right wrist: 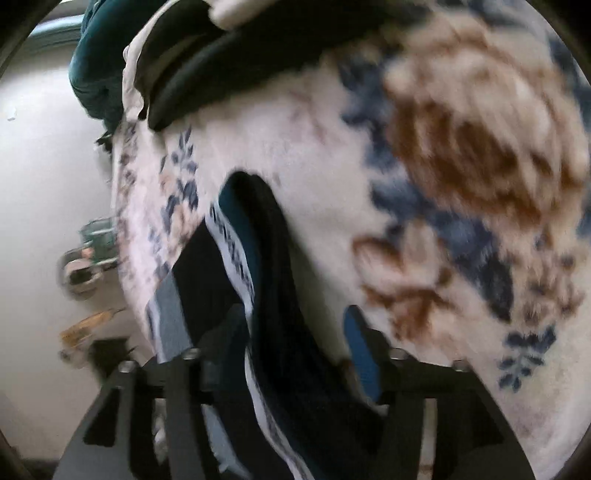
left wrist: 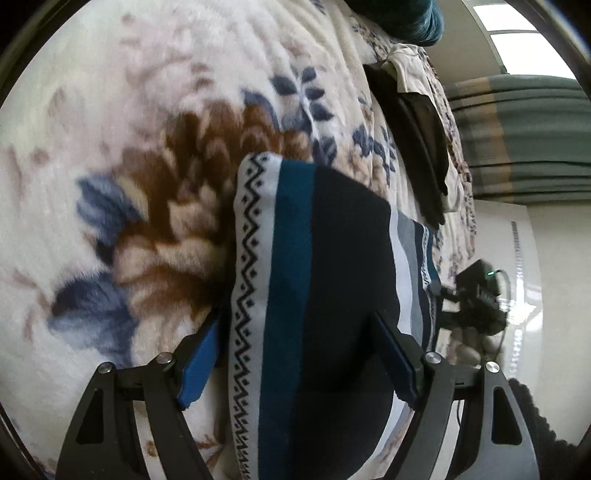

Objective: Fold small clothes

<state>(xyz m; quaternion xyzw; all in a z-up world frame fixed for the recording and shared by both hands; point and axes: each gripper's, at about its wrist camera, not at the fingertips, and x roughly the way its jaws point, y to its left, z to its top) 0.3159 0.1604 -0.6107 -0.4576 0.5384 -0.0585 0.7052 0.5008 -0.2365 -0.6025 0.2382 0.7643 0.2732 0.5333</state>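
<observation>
A folded striped garment (left wrist: 325, 280), banded in white zigzag, teal, navy and grey, lies on the floral blanket (left wrist: 147, 147). My left gripper (left wrist: 295, 317) is open and straddles the garment's near end. One blue pad (left wrist: 199, 365) stands beside the zigzag edge and the other finger rests over the navy band. My right gripper (right wrist: 293, 310) is also open, with a raised fold of the same garment (right wrist: 266, 258) between its fingers; the view is blurred. Its black housing (left wrist: 480, 295) shows at the garment's right edge in the left wrist view.
A stack of black folded clothes (left wrist: 413, 147) with a white piece (left wrist: 406, 62) on top lies further along the bed, and a teal cloth (left wrist: 417, 18) lies beyond it. The blanket's edge (right wrist: 125, 206) drops to a pale floor (right wrist: 44, 166) with small objects. Green curtains (left wrist: 524, 136) hang at the right.
</observation>
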